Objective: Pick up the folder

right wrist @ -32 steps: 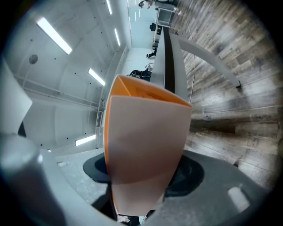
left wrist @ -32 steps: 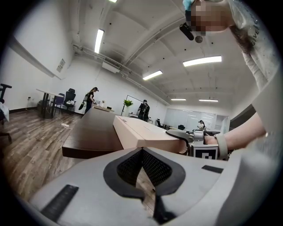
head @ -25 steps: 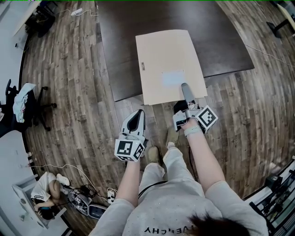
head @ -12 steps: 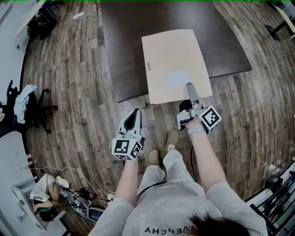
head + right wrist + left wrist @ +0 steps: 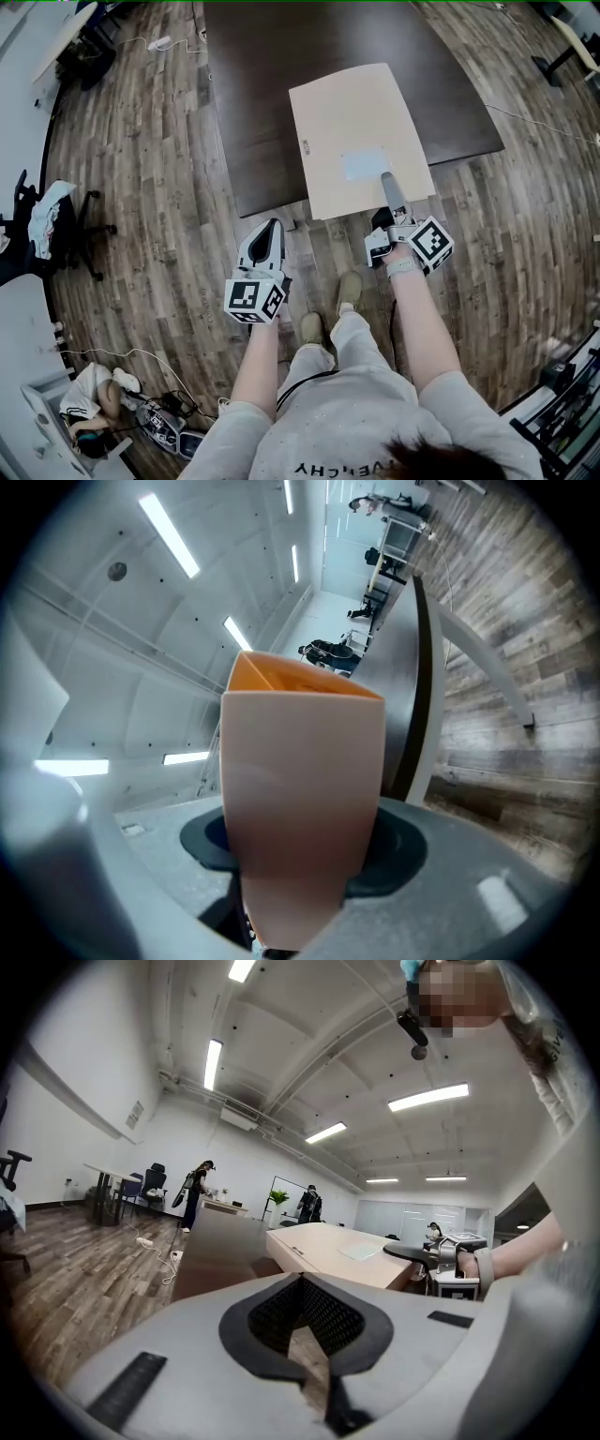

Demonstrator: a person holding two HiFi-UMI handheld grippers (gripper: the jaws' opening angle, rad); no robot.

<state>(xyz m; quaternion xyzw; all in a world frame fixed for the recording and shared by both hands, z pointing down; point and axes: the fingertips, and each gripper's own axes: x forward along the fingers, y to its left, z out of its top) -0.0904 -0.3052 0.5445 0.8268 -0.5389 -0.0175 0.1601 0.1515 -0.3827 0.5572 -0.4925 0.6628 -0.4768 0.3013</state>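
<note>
The folder [image 5: 361, 131] is a flat tan box file with a pale label, held out over the near edge of the dark brown table [image 5: 253, 94]. My right gripper [image 5: 388, 187] is shut on its near edge, one finger lying on top beside the label. In the right gripper view the folder [image 5: 305, 789] stands edge-on between the jaws and fills the middle. My left gripper [image 5: 266, 242] hangs over the floor to the left of the folder, shut and holding nothing. From the left gripper view the folder [image 5: 337, 1249] is ahead to the right.
An office chair [image 5: 52, 220] with cloth on it stands at far left. Bags and cables [image 5: 122, 403] lie on the wooden floor at lower left. My shoes [image 5: 328, 305] are below the table edge. People stand far off [image 5: 195, 1194] in the room.
The folder and my right gripper have risen and drifted a little to the right. My left gripper has lifted slightly and stays shut.
</note>
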